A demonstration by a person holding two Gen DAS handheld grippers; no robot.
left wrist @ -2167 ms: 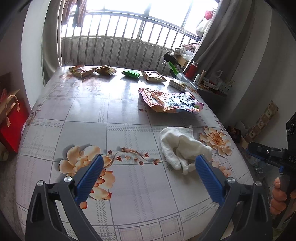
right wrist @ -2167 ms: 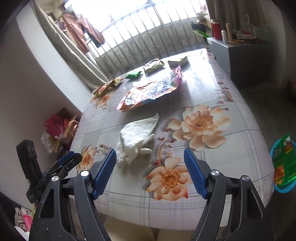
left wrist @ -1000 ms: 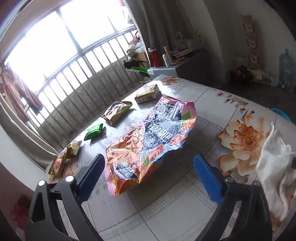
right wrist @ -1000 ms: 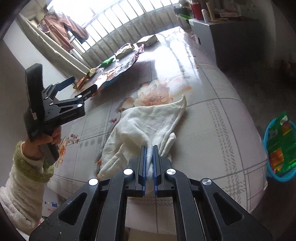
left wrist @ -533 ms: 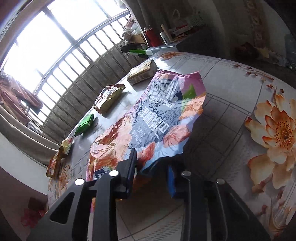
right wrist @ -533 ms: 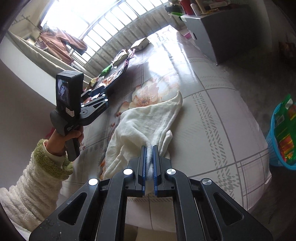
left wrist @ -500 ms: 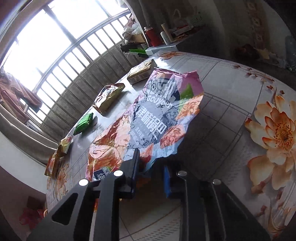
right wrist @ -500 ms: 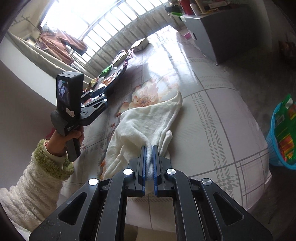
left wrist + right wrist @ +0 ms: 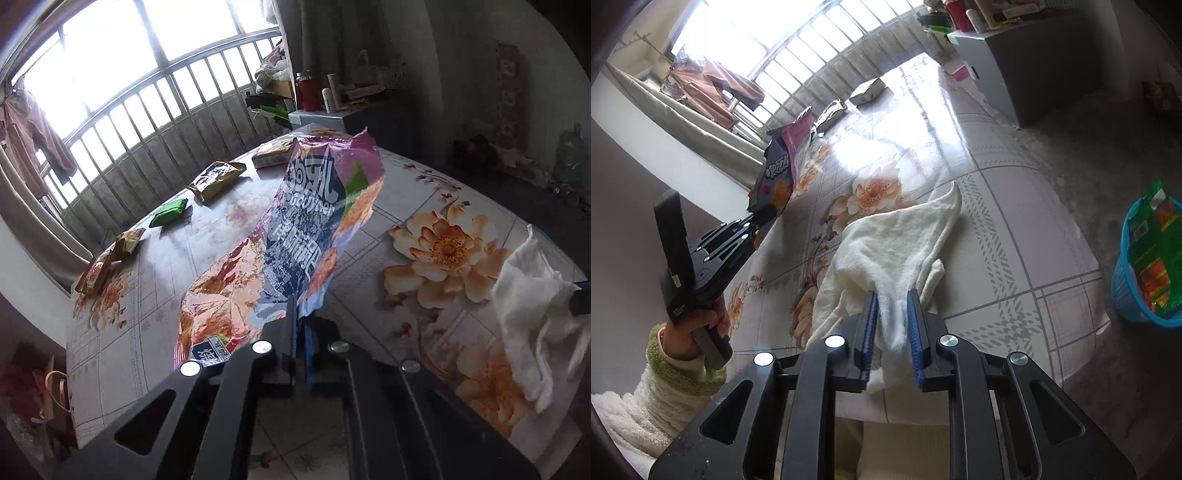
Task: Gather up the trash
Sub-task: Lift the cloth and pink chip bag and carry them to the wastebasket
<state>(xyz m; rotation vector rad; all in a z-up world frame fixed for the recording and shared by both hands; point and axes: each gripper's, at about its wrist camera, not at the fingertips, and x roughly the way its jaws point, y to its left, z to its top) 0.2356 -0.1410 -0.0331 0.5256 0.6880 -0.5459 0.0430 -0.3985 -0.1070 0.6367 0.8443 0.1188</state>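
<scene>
A large crinkled snack bag (image 9: 303,229), pink, orange and blue, hangs lifted off the flowered table (image 9: 424,177). My left gripper (image 9: 300,308) is shut on the bag's near edge. In the right wrist view a hand with a fleecy sleeve holds up the left gripper (image 9: 753,225) and the bag (image 9: 779,173) at the left. A white cloth (image 9: 897,240) lies rumpled at the table's near edge. A fold of it sits between the fingers of my right gripper (image 9: 892,293), whose jaws are opening and stand a little apart.
Small wrappers lie along the far side: a green packet (image 9: 170,212), a golden packet (image 9: 216,181), a flat box (image 9: 273,153) and more wrappers (image 9: 110,254). A blue basket (image 9: 1123,295) with a green wrapper stands on the floor right of the table. A grey cabinet (image 9: 1034,55) stands beyond.
The left gripper closed on the snack bag's edge and raised it off the table. The right gripper's jaws, pinched tight on the cloth before, have parted.
</scene>
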